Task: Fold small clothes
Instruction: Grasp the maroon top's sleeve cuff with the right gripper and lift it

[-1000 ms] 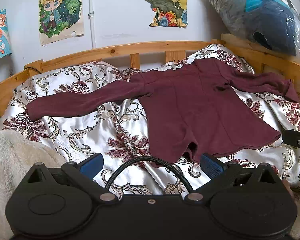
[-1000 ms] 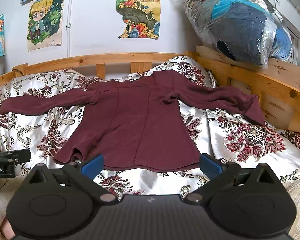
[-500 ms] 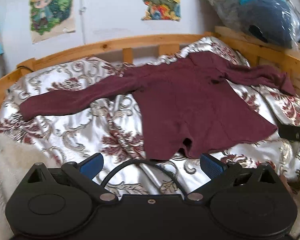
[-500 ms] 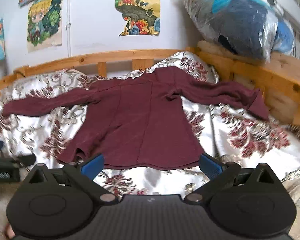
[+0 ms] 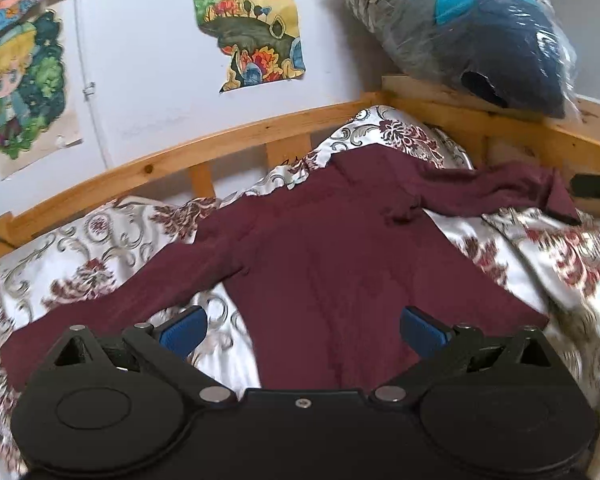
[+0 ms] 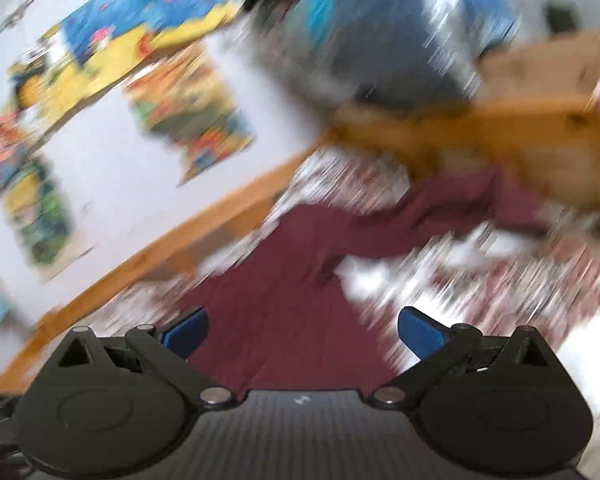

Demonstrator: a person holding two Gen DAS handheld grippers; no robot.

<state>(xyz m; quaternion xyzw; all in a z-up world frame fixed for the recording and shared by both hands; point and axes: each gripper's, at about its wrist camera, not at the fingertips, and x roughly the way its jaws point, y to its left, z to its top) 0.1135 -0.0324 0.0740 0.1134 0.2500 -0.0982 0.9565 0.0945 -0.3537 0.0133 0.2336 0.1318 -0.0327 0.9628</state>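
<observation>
Sharply in left view, maroon top [image 5: 340, 264] spread flat, right view blurred

No text, label, brand, number or sign can be read in either view. The posters [image 5: 247, 24] on the far wall carry only drawn scenes and a cartoon figure, with no lettering that can be made out. The right wrist view is smeared with blur, so anything printed there cannot be told; a small pale mark on the black body [image 6: 300, 399] of the right claw is too small and unclear to read. The left claw's black body [image 5: 300, 432] shows only a screw and plain discs, no writing
</observation>
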